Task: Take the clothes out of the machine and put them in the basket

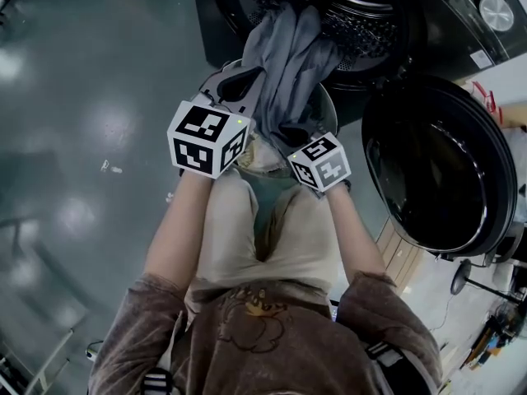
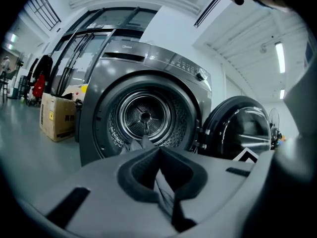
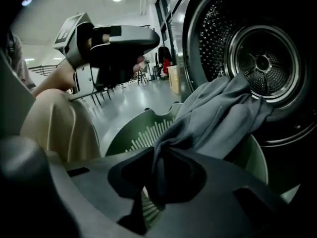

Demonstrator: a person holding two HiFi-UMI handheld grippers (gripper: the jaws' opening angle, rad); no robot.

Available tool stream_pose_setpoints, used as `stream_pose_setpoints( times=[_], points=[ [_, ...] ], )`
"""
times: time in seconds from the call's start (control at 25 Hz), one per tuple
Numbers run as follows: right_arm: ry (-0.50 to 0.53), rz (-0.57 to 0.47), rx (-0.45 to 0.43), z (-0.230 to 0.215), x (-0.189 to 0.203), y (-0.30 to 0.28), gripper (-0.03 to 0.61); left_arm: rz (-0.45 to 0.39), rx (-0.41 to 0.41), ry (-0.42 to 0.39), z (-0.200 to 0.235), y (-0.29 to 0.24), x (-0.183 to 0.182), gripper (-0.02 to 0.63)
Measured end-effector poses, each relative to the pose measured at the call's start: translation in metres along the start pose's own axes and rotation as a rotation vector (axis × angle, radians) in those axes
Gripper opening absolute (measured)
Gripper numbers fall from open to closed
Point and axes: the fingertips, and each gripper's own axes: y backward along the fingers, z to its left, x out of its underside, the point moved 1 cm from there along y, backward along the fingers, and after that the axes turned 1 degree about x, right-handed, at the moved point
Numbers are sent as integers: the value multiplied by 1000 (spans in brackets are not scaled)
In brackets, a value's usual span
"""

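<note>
Washer (image 1: pixel 362 23) takes up the top of the head view, its round mouth open and its perforated drum (image 2: pixel 144 115) bare at the back. The dark door (image 1: pixel 436 171) is swung fully out to the person's right, and its edge reaches nearly level with the grippers on that side. To the left, grey floor (image 1: pixel 82 97) lies open, with a cardboard box (image 2: pixel 57 115) standing well off beside the washer. A green basket (image 3: pixel 143 133) sits on the floor right under the mouth, between the washer and the person's knees (image 1: pixel 263 220); its slotted rim rises just beside the right gripper. Something pale lies low inside the basket, too hidden to identify. A grey garment (image 1: pixel 288 56) is half out of the drum: it drapes over the lip of the mouth and hangs down into the basket, spread in two long folds. The left gripper (image 1: pixel 235 85) has its jaws together with a thin strip of this grey cloth pinched between them, held over the basket's left rim. The right gripper (image 3: pixel 158 172) has its jaws clamped on a thicker bunch of the same garment, low over the basket and near its right side. The two grippers are near each other but not touching.
</note>
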Motion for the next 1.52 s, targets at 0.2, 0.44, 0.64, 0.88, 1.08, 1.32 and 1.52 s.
stream_pose_setpoints(
  times=[0.2,0.44,0.64,0.88,1.08,1.32,1.52],
  points=[
    [5,-103,81,-13,-13,5,112,0,-2,0,-1,0,0,3],
    [-55,-232,194,-59,-54,25,227,-2,2,3,0,1,0,3],
    [-87,-282,289,-109,-85,22,331,-7,6,3,0,4,-1,3],
    [-81,-283,379,-170,-124,0,466,-16,10,11,-1,7,-3,3],
    [-104,-229,454,-213,-140,-19,471,-23,12,18,3,10,-4,3],
    [-195,-160,468,-249,-137,-40,483,-27,17,28,7,12,-5,3],
    [-174,-92,480,-256,-135,-52,488,-22,21,27,8,11,-4,3]
  ],
)
